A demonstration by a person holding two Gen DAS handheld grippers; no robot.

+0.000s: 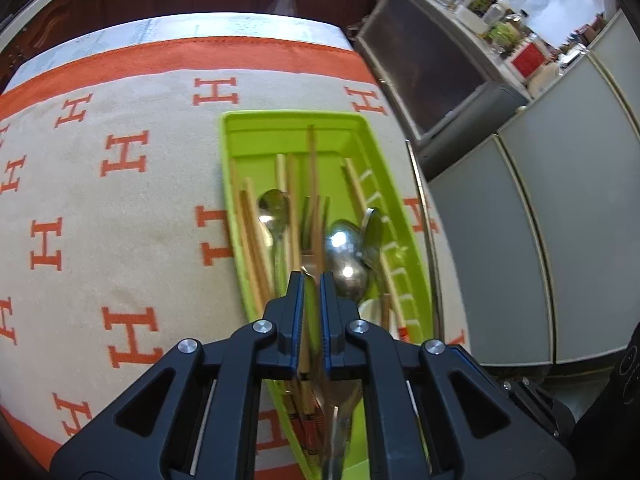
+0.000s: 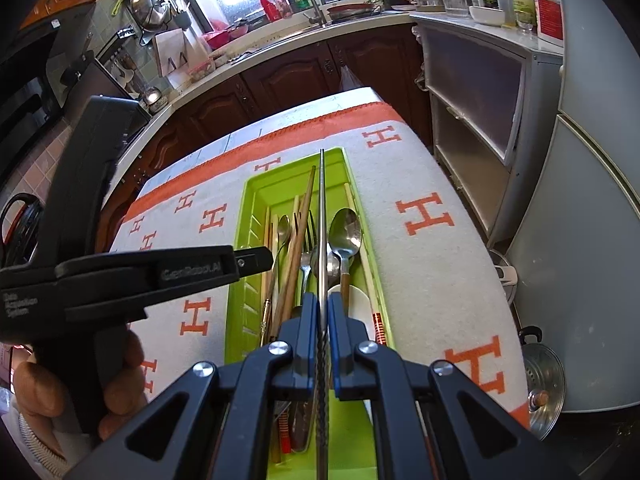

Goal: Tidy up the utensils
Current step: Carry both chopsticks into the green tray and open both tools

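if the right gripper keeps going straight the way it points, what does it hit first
Probably the heap of cutlery in the green tray. The right gripper, shut on a metal chopstick, points down over the forks and spoons; the chopstick's tip would likely touch first, though depth is unclear.

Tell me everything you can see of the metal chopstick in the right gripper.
The metal chopstick is a thin, straight, silver-grey rod. The part nearest the camera looks dark and ridged; the far part is smooth and narrows to a tip. The right gripper is shut on it, both pads pressing its sides. It points forward and down over the green tray, lengthwise, its tip near the tray's far rim. Whether it touches the spoons, fork and wooden chopsticks under it cannot be told.
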